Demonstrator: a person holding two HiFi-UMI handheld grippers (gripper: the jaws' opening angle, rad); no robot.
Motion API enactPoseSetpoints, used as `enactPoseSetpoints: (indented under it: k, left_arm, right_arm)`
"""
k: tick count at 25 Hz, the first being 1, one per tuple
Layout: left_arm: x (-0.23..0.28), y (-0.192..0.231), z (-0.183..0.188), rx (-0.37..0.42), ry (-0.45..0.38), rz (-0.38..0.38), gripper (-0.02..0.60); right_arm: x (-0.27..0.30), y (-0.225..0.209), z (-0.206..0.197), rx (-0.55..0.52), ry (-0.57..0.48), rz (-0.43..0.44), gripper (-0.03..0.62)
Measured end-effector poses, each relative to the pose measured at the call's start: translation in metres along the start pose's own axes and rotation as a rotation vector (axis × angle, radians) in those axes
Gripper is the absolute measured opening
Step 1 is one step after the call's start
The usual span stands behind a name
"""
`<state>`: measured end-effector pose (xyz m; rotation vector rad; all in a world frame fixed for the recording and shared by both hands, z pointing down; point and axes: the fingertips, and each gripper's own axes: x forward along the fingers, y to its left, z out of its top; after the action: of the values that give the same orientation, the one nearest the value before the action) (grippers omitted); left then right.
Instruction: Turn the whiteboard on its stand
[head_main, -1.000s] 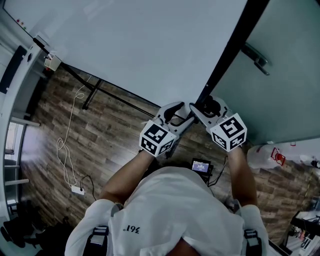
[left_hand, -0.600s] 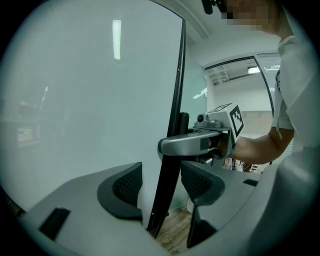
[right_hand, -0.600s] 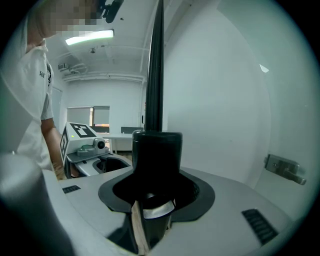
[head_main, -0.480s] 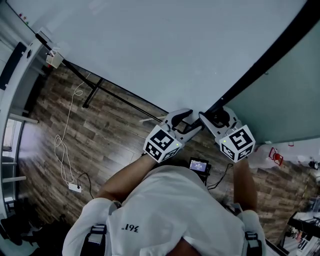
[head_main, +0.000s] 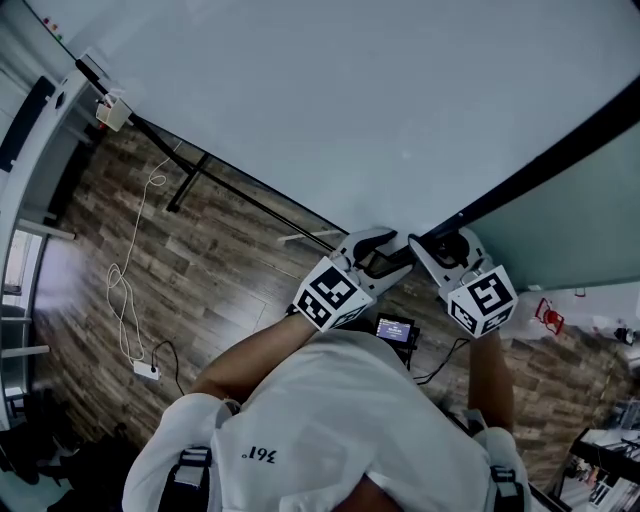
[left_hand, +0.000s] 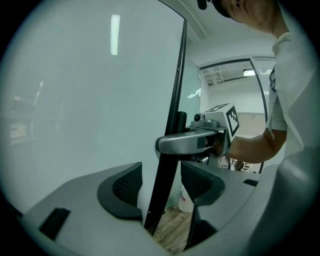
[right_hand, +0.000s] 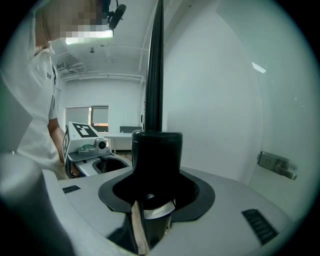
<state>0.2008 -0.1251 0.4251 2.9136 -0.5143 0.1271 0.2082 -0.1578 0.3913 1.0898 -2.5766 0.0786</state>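
Wood floor (head_main: 200, 280), right gripper (head_main: 441, 246) around whiteboard (head_main: 350, 100) knob (right_hand: 156, 150)

A wood-plank floor (head_main: 220, 275) lies below, and a thin white cable (head_main: 118, 290) trails across it in loose loops down to a white power strip (head_main: 147, 371) at the lower left. Near the middle of the floor sits a small device with a lit screen (head_main: 401, 330), and off to the right a white jug with a red label (head_main: 532, 315) stands at the foot of a pale frosted panel (head_main: 590, 225). The right gripper view shows a metal handle (right_hand: 276, 165) fixed to a pale panel.
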Motion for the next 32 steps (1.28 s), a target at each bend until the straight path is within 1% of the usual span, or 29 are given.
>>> enactPoseSetpoints:
  k: [8, 12, 21, 25, 32]
  left_arm:
    - [0.001, 0.004, 0.001, -0.011, -0.015, 0.001, 0.235]
    - [0.0, 0.01, 0.001, -0.019, -0.023, 0.004, 0.235]
    - [-0.001, 0.026, 0.0, -0.036, -0.027, 0.015, 0.235]
    - [-0.003, 0.038, 0.0, -0.051, -0.027, 0.035, 0.235]
    - [-0.011, 0.055, 0.001, -0.06, -0.037, 0.074, 0.235]
  right_arm:
    - [0.004, -0.002, 0.004, 0.009, -0.037, -0.003, 0.184]
    - [0.009, -0.005, 0.004, 0.018, -0.03, -0.018, 0.184]
    - [0.02, -0.011, 0.006, 0.017, -0.029, -0.023, 0.181]
    - [0.024, -0.017, 0.006, 0.024, -0.031, -0.026, 0.178]
    - [0.043, -0.014, 0.012, 0.018, -0.045, 0.022, 0.173]
